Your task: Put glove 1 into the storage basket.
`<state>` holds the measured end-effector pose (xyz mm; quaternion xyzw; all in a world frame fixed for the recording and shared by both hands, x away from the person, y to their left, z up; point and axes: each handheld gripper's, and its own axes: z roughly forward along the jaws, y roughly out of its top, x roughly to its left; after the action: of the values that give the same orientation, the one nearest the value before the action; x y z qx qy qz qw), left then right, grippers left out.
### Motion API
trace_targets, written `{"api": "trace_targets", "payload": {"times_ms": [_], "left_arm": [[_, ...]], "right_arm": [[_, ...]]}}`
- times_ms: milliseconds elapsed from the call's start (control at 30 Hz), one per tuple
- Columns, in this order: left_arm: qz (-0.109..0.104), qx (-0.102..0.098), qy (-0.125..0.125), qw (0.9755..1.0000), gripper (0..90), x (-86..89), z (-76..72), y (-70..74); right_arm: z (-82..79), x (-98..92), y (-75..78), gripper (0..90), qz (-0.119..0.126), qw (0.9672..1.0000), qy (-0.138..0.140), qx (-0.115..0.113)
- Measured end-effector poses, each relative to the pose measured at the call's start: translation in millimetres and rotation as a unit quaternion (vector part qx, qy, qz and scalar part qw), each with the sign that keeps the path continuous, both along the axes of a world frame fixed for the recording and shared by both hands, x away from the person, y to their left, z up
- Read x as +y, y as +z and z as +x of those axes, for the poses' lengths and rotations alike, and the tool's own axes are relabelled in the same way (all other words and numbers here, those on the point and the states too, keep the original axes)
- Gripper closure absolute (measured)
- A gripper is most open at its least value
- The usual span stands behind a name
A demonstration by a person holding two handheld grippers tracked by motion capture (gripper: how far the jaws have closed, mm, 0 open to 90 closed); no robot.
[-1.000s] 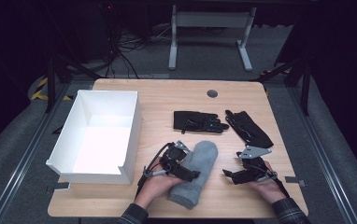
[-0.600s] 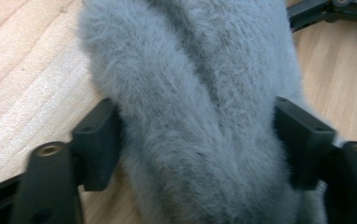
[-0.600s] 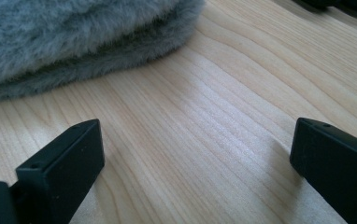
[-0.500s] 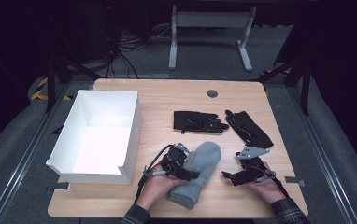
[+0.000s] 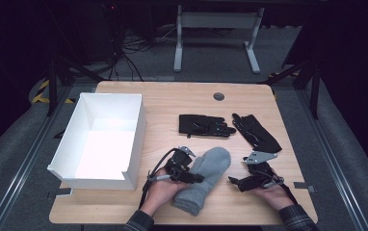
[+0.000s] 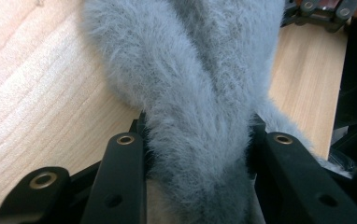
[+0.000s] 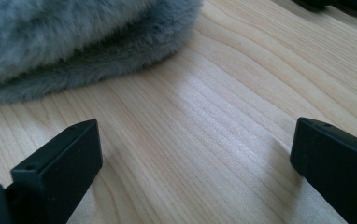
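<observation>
1. Your left gripper (image 5: 188, 168) sits at the near middle of the bench (image 5: 172, 98), lying against the left edge of the grey fuzzy mitten (image 5: 204, 178).
2. Its fingers have just been closing, and the left gripper view shows the mitten (image 6: 190, 107) bunched between them: both black fingers (image 6: 120, 182) press into the fur, so you are gripping the mitten.
3. The mitten lies flat on the bench near the front edge, its rounded tip pointing away from you and its cuff end toward you, just beside your left hand (image 5: 160, 192).
4. Your right gripper (image 5: 249, 180) rests to the right of the mitten, near it but apart from it, with its grey three-cornered plate on top.
5. In the right gripper view its fingers (image 7: 60, 163) stand wide apart with bare wood between them. They are open and hold nothing, and the mitten's edge (image 7: 74, 42) lies ahead at the upper left.
6. The white open box (image 5: 134, 139) stands on the left part of the bench, just left of your left gripper.
7. Two black gloves lie farther back: one black glove (image 5: 203, 126) in the middle and the other black glove (image 5: 255, 132) to its right, close together.
8. A small round dark grommet (image 5: 218, 96) sits in the bench top near the far edge.
</observation>
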<state>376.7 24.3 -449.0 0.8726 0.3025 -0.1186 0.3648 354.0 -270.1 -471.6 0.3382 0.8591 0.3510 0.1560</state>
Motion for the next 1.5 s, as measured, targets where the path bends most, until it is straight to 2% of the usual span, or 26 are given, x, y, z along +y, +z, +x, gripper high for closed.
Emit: {"api": "trace_targets", "payload": {"times_ms": [300,567,633,833,1300,1500], "left_arm": [[-0.003,-0.024,-0.003,0.9997,64.9,4.4,-2.2,16.3],[-0.008,-0.048,0.007,0.9988,64.8,10.9,-1.1,38.7],[-0.015,-0.051,0.013,0.9985,64.8,14.3,0.8,43.5],[-0.015,-0.064,0.024,0.9975,64.7,22.2,3.9,60.1],[-0.016,-0.095,0.056,0.9938,64.5,51.5,14.4,104.5],[-0.024,-0.104,0.071,0.9918,64.3,67.7,19.3,123.4]], "right_arm": [[0.0,0.0,0.0,2.2,0.0,1.0,0.0,0.0],[0.2,0.1,-0.1,1.8,-0.001,1.0,-0.002,0.0],[0.2,0.1,-0.1,1.8,-0.001,1.0,-0.002,0.0],[0.2,0.2,-0.2,1.7,-0.001,1.0,-0.002,0.0],[0.6,0.8,-0.4,0.5,-0.001,1.0,-0.006,0.001],[0.4,1.1,-0.2,0.4,-0.002,1.0,-0.007,0.001]]}}
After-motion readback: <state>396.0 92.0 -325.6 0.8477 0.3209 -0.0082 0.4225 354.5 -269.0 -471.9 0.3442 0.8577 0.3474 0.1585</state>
